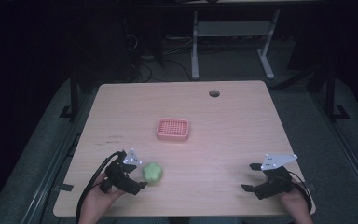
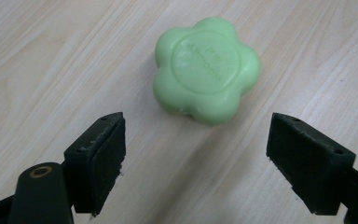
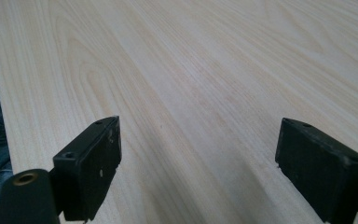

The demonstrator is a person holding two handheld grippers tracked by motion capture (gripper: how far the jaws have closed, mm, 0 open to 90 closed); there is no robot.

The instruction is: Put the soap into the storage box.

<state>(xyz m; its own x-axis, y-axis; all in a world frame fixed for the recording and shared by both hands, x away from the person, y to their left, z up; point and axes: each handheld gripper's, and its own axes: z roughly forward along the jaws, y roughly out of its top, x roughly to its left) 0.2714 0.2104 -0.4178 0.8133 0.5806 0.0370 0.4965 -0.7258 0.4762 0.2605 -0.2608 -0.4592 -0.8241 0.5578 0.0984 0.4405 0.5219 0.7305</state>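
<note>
Dark room, pale wood table [image 1: 223, 126]. Green flower-shaped soap [image 2: 206, 70] lies near front-left, just ahead of left gripper [image 2: 196, 154], jaws wide apart. Right gripper [image 3: 198, 163] also spread, empty. Soap prob. stiff, slick; grip across 2 opposite lobes. Pink tray [image 1: 172, 129] sits mid-table.

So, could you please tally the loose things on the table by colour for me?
Green: 1, the flower-shaped soap, lying just ahead of the open left gripper.
Pink: 1, the slotted soap dish, near the middle of the table.
Total: 2
</note>
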